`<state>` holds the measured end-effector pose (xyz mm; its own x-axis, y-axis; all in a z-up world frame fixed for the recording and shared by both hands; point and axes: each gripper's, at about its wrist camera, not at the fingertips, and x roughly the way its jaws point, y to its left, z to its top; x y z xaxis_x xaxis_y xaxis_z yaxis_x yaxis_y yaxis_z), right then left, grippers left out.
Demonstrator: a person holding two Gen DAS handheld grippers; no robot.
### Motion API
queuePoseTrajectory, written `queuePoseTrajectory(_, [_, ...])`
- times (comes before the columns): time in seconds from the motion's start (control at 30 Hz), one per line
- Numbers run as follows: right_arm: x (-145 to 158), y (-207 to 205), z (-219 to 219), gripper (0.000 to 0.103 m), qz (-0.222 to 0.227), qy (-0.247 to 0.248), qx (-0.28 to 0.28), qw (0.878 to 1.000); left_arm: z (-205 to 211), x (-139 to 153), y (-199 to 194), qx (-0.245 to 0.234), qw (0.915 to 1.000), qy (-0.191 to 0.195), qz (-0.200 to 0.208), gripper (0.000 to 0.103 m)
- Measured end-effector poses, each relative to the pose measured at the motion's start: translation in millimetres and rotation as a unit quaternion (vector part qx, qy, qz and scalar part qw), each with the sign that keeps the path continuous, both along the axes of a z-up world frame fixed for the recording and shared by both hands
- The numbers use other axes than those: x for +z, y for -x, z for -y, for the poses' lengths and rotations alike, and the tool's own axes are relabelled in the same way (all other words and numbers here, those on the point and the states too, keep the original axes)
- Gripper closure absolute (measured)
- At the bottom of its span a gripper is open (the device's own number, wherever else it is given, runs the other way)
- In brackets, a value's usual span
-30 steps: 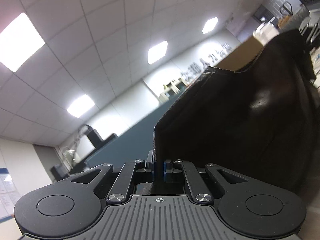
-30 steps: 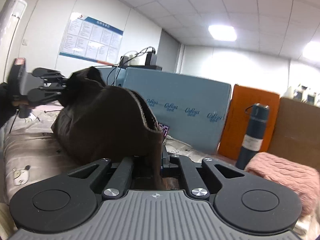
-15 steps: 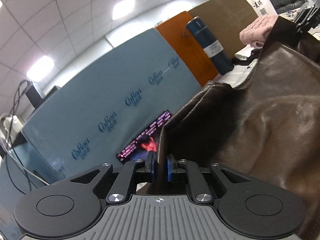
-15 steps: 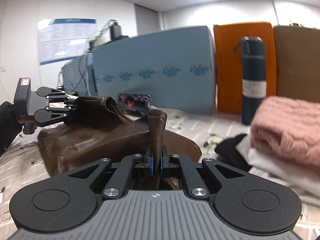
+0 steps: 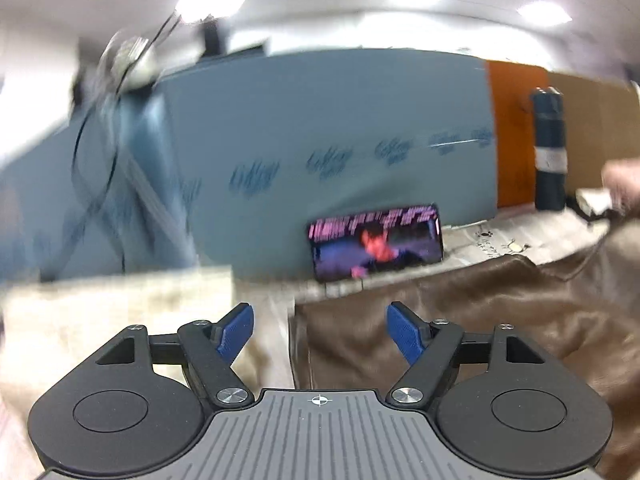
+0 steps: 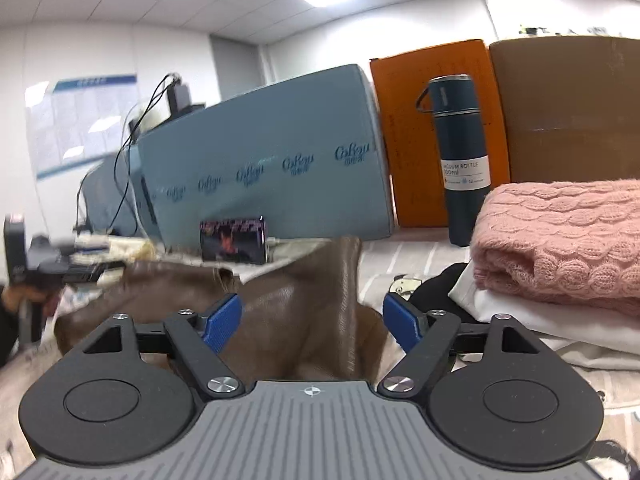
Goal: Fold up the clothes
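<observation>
Both your left tongs point(image 5: 320, 330) and right tongs point(image 6: 312, 316) are opening, empty; the brown leather garment point(image 6: 296, 312) looks heavy, slick, floppy: grip its hem nearest the phone point(image 6: 234, 245).

Both cameras ride low behind their own blue fingers, aimed slightly downward across the bed toward the blue foam board point(image 5: 340, 128) point(image 6: 264, 168). The left wrist view sits close, facing the board nearly square on, and it's blurred. The right wrist view looks from further right, with the board angling away to its left. Both catch the lit phone point(image 5: 376, 242) point(image 6: 234, 240) propped at the board's foot, and the dark bottle point(image 5: 550, 148) point(image 6: 460, 156) right of it.
</observation>
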<state>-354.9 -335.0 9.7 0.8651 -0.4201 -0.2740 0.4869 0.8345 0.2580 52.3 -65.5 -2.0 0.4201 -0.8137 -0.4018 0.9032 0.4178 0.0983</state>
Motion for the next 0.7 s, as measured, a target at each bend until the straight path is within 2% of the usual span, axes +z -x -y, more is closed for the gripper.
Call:
queuePoseTrajectory(0.07, [0.9,-4.1,4.0,0.024,-0.002,-0.016,-0.023,1.000,-4.4,-5.8,-6.0,0.005,0.9989,-0.010,-0.045,0.026])
queuePoseTrajectory(0.13, [-0.3,-9.9,5.7,0.043,-0.015,-0.019,-0.040,0.999,-8.1,-11.7,-11.1,0.006,0.9961,-0.019,-0.086,0.026])
queuePoseTrajectory(0.17, [-1.6,-13.1,6.7,0.061,-0.024,-0.023,-0.047,0.998,-7.8,-14.9,-10.5,-0.005,0.9950,-0.023,-0.097,0.027])
queuePoseTrajectory(0.2, [-3.4,-15.8,8.6,0.071,-0.034,-0.031,-0.053,0.998,-7.7,-18.0,-9.2,-0.013,0.9945,-0.027,-0.100,0.027])
queuePoseTrajectory(0.27, [-7.5,-19.4,13.5,0.079,-0.053,-0.045,-0.071,0.995,-5.5,-23.8,-5.8,-0.019,0.9950,-0.039,-0.090,0.028])
queuePoseTrajectory(0.37, [-15.3,-23.6,19.9,0.083,-0.086,-0.049,-0.108,0.989,-2.9,-25.6,2.0,-0.017,0.9961,-0.050,-0.070,0.028])
queuePoseTrajectory(0.47, [-22.4,-29.4,24.9,0.083,-0.116,-0.051,-0.122,0.984,-2.2,-25.5,7.8,-0.010,0.9970,-0.053,-0.056,0.028])
queuePoseTrajectory(0.57, [-23.6,-27.0,26.9,0.079,-0.116,-0.056,-0.126,0.984,-4.9,-24.8,9.6,0.002,0.9973,-0.050,-0.054,0.027])
queuePoseTrajectory(0.63, [-22.8,-23.6,26.6,0.070,-0.112,-0.055,-0.134,0.983,-8.0,-23.6,8.9,0.012,0.9974,-0.047,-0.054,0.027])
queuePoseTrajectory(0.67, [-20.8,-20.5,25.1,0.058,-0.107,-0.054,-0.138,0.983,-10.6,-22.7,8.4,0.013,0.9974,-0.043,-0.056,0.027])
queuePoseTrajectory(0.7, [-17.2,-16.2,22.2,0.039,-0.098,-0.052,-0.143,0.983,-14.0,-21.8,7.9,0.014,0.9974,-0.037,-0.060,0.027])
